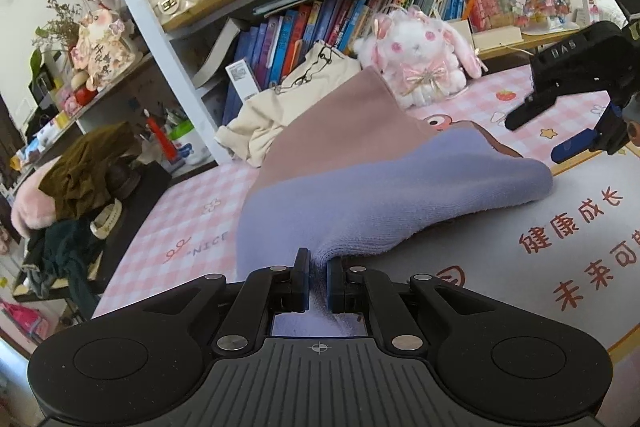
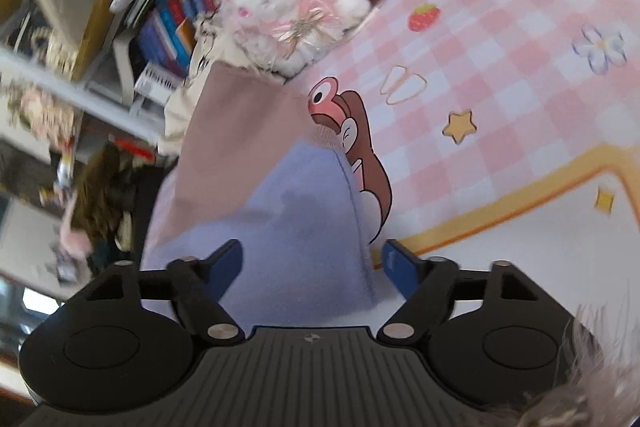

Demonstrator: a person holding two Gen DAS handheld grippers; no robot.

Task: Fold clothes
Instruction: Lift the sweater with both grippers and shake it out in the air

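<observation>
A two-tone garment lies on the printed mat, with a lavender part (image 1: 380, 195) in front and a dusty pink part (image 1: 340, 123) behind. My left gripper (image 1: 319, 259) is shut on a near fold of the lavender fabric, which bunches up between its pads and is lifted off the mat. In the left wrist view my right gripper (image 1: 534, 141) hangs open just above the garment's far right corner. In its own view the right gripper (image 2: 314, 259) is open, and the lavender cloth (image 2: 304, 227) and its seamed edge lie between the fingers without being pressed.
A pink checked mat (image 1: 192, 211) covers the desk. A white plush rabbit (image 1: 420, 55) and a cream cloth bag (image 1: 280, 107) sit behind the garment, against a bookshelf (image 1: 320, 19). A pile of olive and dark clothes (image 1: 80, 179) lies off the desk's left edge.
</observation>
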